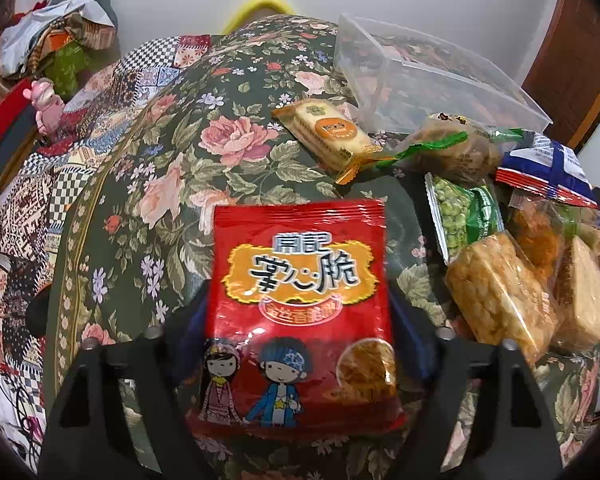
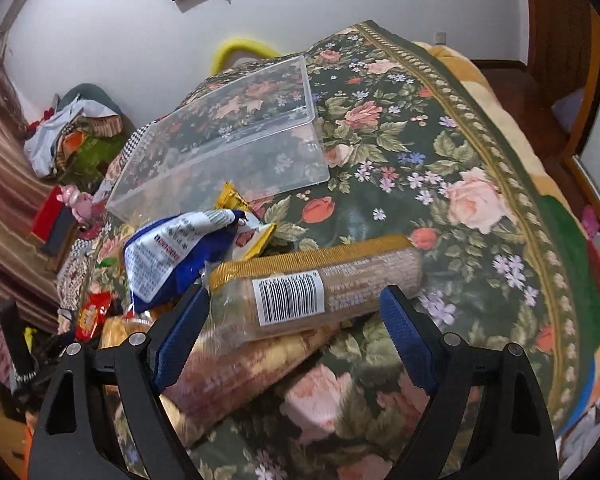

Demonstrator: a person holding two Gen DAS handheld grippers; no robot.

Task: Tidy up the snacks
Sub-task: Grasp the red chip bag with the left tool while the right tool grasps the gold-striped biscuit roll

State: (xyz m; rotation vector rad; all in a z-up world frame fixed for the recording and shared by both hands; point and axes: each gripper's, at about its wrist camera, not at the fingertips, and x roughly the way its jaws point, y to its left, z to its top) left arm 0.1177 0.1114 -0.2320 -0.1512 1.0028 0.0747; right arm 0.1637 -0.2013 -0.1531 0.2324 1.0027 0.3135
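A red snack packet with cartoon figures lies between the fingers of my left gripper, whose blue pads meet its two side edges just over the flowered bed cover. In the right wrist view a long biscuit roll with a barcode lies crosswise on another wrapped pack. My right gripper hangs open over the roll, its fingertips in front of it and not gripping. An empty clear plastic box stands behind; it also shows as the clear box at the upper right.
To the right of the red packet is a pile of snacks: green peas, rice crackers, an orange biscuit pack, a blue packet. A blue-white bag lies left of the roll. Clothes are heaped beyond the bed.
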